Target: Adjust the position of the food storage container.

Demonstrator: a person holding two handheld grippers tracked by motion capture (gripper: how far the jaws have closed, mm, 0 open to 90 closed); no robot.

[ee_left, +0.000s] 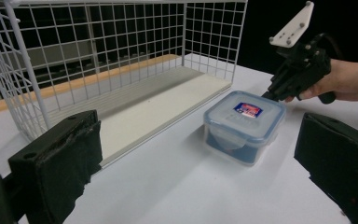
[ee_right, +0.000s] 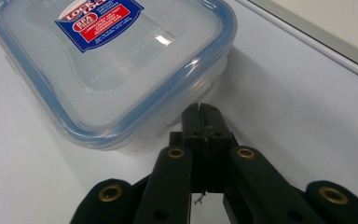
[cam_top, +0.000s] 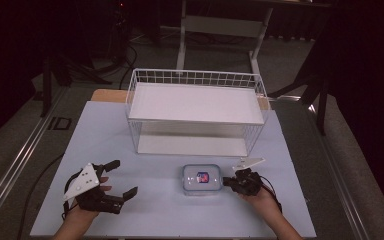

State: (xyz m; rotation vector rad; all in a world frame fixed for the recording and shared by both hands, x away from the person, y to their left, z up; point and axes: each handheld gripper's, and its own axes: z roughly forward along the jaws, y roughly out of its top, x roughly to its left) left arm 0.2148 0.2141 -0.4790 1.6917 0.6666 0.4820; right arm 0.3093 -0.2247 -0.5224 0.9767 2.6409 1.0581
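You are bringing your right gripper (cam_top: 228,182) up to the clip-lid container (cam_top: 201,179), its jaws pressed fully together with nothing between them; the closed tips are sitting at the container's near side wall, just under the blue-edged lid (ee_right: 107,60), touching it or nearly so; I cannot tell which. Your left gripper (cam_top: 123,177) is resting on the table (cam_top: 155,210) well off to the far side of the container, jaws spread wide and holding nothing.

The container is lying flat on the table directly ahead of the right tips, with the white wire basket (cam_top: 196,111) beyond it and to the side. Judging from the clear rigid plastic, it is looking stiff, light and fairly slick; smooth walls and rounded corners are likely giving the pads little to bite on, so a push from closed tips may be sliding or spinning it rather than lifting it. For a hold, you are probably wanting open jaws spanning 2 opposite side walls below the lid rim, or a pinch on the rim beside a clip flap; the lid's sticker (ee_right: 98,19) is offering no grip.
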